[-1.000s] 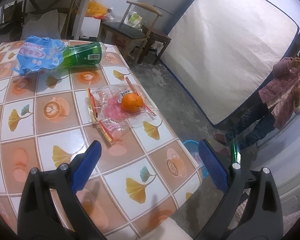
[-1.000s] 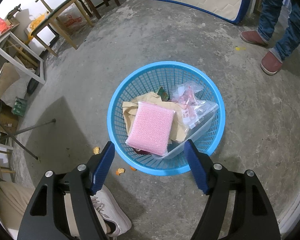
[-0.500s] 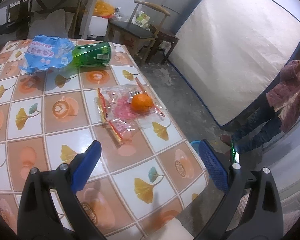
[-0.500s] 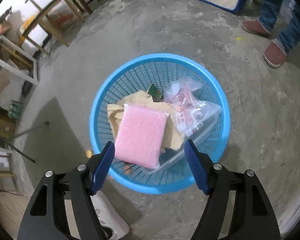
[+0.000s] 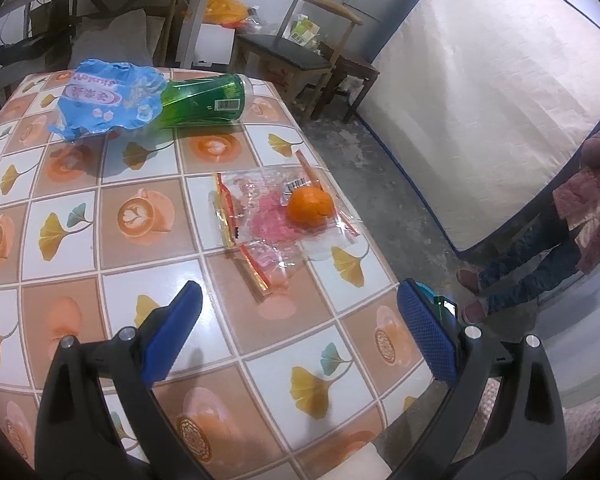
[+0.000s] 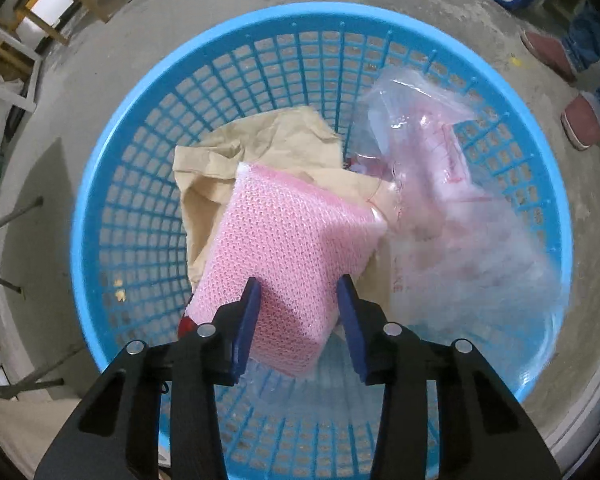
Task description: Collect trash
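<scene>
Trash on the table (image 5: 100, 264), a clear wrapper (image 5: 260, 220) under an orange (image 5: 310, 207), is faced by the wide-open left gripper (image 5: 300, 304); the wrapper's near edge should be pinched. The right gripper (image 6: 298, 304), half-closed astride pink bubble wrap (image 6: 284, 248), hangs inside the basket (image 6: 140, 128).

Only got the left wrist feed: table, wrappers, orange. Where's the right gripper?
Observer: The right gripper points down into the blue basket on the floor.
Operator: Holding anything?
Observer: Its fingers straddle a pink bubble-wrap pad; I cannot tell whether they pinch it.
Operator: What else is in there?
Observer: Crumpled brown paper and a clear plastic bag.
</scene>
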Demonstrator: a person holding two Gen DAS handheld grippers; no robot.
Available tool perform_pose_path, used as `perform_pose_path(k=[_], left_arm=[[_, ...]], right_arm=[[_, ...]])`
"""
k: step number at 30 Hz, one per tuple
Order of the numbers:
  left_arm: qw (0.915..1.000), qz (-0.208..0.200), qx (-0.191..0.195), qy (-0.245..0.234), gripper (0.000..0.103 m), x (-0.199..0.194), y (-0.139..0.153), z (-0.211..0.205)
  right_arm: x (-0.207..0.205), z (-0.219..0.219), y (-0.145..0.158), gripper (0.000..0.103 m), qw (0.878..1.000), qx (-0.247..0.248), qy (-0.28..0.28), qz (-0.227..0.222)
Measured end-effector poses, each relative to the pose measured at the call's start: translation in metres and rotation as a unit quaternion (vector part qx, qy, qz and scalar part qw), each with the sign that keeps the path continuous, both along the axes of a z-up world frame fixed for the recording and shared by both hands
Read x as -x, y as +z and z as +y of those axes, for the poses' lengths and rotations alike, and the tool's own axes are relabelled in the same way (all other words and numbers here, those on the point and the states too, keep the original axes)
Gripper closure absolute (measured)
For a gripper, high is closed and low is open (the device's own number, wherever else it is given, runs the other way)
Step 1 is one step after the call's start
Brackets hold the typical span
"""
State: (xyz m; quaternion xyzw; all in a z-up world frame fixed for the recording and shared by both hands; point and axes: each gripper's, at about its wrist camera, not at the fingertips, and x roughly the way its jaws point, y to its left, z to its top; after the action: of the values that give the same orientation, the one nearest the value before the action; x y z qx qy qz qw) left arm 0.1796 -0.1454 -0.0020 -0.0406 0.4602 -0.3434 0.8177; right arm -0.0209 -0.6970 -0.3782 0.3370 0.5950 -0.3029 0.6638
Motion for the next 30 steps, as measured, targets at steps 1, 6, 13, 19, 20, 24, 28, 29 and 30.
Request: perform_pose_path(k=[1, 6, 13, 19, 20, 24, 28, 29, 30], left_arm=[[1.0000, 0.001, 0.000, 0.001, 0.009, -0.001, -0.001, 0.000], [0.9999, 0.008, 0.003, 0.005, 0.009, -0.004, -0.004, 0.002], [0.9999, 0.001, 0.016, 0.000, 0.009, 0.002, 0.002, 0.008], [0.9994, -0.010, 0.032, -0.002, 0.009, 0.012, 0.011, 0.018], [0.9993, -0.012, 0.035, -0.002, 0.009, 0.013, 0.012, 0.020], [0.9992, -0.017, 0.037, -0.001, 0.009, 0.017, 0.015, 0.027], [0.9993, -0.020, 0.030, 0.005, 0.009, 0.018, 0.014, 0.035], [0.9994, -0.019, 0.028, 0.007, 0.009, 0.018, 0.013, 0.036], [0.9995, -0.017, 0.027, 0.009, 0.009, 0.018, 0.012, 0.039]], right_arm=[[-0.001, -0.001, -0.002, 0.064, 1.000, -0.002, 0.000, -0.001], [-0.001, -0.001, -0.001, 0.064, 1.000, -0.005, -0.002, 0.002], [0.011, 0.001, 0.022, 0.051, 1.000, -0.006, -0.020, -0.007], [0.027, 0.007, 0.061, 0.046, 0.998, 0.009, -0.044, -0.044], [0.029, 0.010, 0.068, 0.045, 0.998, 0.012, -0.046, -0.051], [0.042, 0.030, 0.106, 0.044, 0.995, 0.031, -0.047, -0.087], [0.061, 0.041, 0.144, 0.040, 0.989, 0.054, -0.057, -0.122], [0.066, 0.046, 0.156, 0.038, 0.988, 0.059, -0.060, -0.131], [0.071, 0.051, 0.168, 0.037, 0.986, 0.067, -0.064, -0.140]])
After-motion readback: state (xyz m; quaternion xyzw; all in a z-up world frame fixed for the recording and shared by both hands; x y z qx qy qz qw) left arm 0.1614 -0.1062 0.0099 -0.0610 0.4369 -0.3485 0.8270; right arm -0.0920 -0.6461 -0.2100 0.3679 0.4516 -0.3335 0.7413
